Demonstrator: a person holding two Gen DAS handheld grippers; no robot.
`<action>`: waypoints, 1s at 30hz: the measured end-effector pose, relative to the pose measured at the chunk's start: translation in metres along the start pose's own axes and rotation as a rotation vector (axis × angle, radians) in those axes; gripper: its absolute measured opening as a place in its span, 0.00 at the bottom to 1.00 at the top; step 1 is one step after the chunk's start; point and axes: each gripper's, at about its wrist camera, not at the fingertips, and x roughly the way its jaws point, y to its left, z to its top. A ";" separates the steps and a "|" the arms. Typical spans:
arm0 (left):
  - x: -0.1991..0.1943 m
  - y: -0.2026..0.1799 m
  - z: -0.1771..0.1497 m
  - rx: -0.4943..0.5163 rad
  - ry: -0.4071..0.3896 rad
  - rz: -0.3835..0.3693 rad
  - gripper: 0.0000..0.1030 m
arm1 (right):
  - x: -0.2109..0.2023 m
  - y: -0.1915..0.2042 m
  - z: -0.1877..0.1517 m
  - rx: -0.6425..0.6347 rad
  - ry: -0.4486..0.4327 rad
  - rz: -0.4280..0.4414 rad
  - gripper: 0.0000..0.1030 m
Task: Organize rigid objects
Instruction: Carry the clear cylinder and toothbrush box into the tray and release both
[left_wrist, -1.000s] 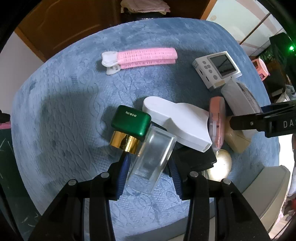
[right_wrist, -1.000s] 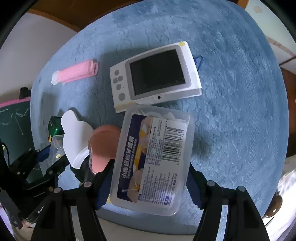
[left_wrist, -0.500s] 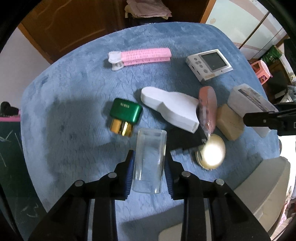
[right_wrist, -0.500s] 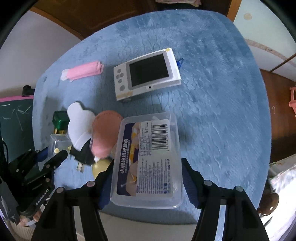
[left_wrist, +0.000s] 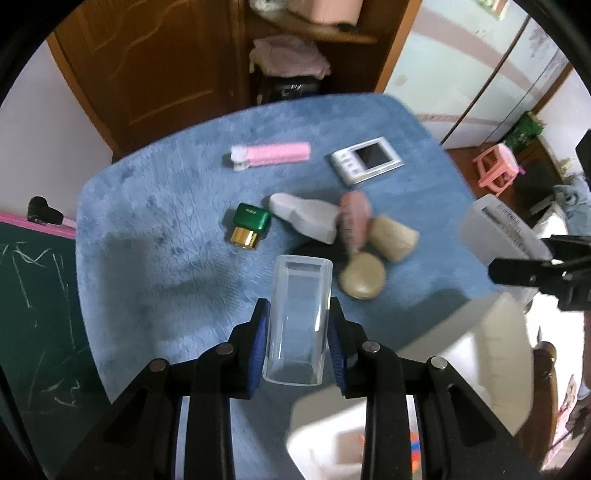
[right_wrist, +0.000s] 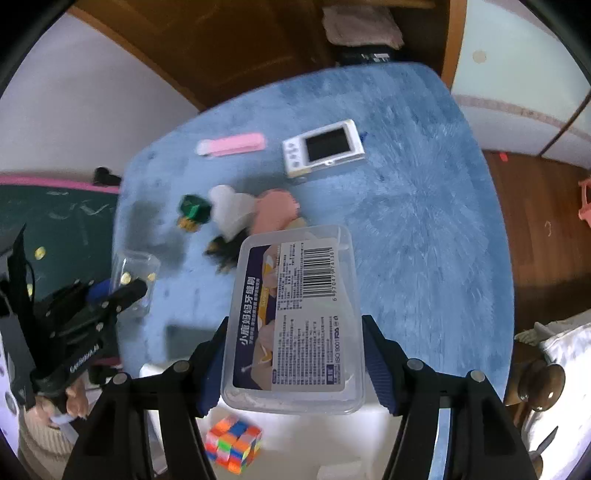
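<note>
My left gripper (left_wrist: 297, 339) is shut on a clear plastic case (left_wrist: 297, 317), held up above the blue cloth table (left_wrist: 166, 229). My right gripper (right_wrist: 293, 354) is shut on a labelled clear plastic box (right_wrist: 295, 314), lifted over the table's near edge. On the table lie a green and gold bottle (left_wrist: 250, 224), a white wedge-shaped piece (left_wrist: 304, 218), a pink case (left_wrist: 354, 219), a tan block (left_wrist: 394, 238), a round gold compact (left_wrist: 362, 275), a pink hair clip (left_wrist: 271, 155) and a white screen device (left_wrist: 365, 158).
A white bin (right_wrist: 306, 435) below the table's near edge holds a colourful cube (right_wrist: 233, 443). A dark chalkboard (left_wrist: 33, 314) stands left of the table. A wooden cabinet (left_wrist: 155, 62) rises behind. A pink stool (left_wrist: 496, 171) sits on the floor at right.
Both grippers have risen and pulled back toward the near edge with their boxes. The left jaws closed onto the clear case. The white bin has come into view.
</note>
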 end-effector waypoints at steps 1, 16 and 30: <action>-0.010 -0.002 -0.003 -0.002 -0.012 -0.002 0.31 | -0.008 0.004 -0.004 -0.015 -0.016 -0.001 0.64; -0.103 -0.057 -0.071 -0.152 -0.152 0.034 0.31 | -0.102 0.044 -0.122 -0.255 -0.194 0.011 0.64; -0.066 -0.113 -0.123 -0.181 -0.095 0.090 0.31 | -0.080 0.011 -0.203 -0.328 -0.214 -0.141 0.64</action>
